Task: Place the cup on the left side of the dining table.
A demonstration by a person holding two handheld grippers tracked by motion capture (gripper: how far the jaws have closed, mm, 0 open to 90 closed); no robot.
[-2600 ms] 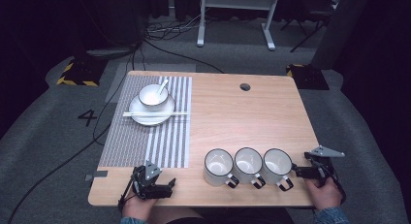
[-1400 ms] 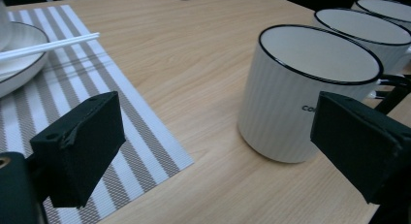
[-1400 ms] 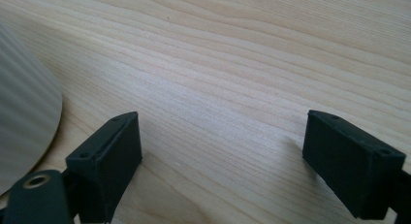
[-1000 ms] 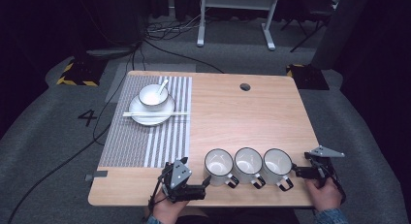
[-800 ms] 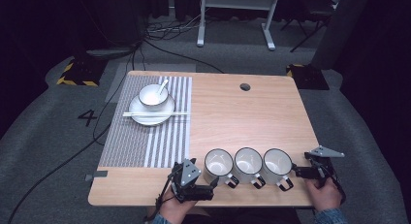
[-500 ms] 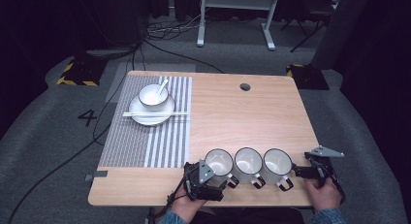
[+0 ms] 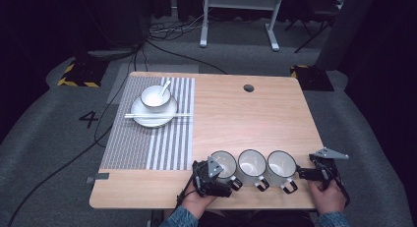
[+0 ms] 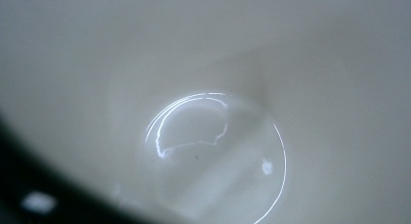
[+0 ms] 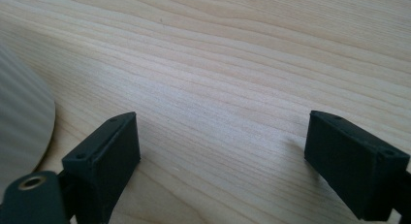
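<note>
High view: left gripper (image 7: 212,177) at near table (image 7: 255,119) edge, pressed against left mug (image 7: 223,164) of three-mug row; jaw spread cannot tell. Right gripper (image 7: 314,174) just right of right mug (image 7: 282,165), apart from it.

Left gripper view: camera close on pale mug interior (image 8: 213,136); dark rim at lower left; jaws hidden.

Right gripper view: right gripper (image 9: 220,158) jaws spread wide, low over bare wood, holding nothing; mug wall (image 9: 22,132) at left edge.
</note>
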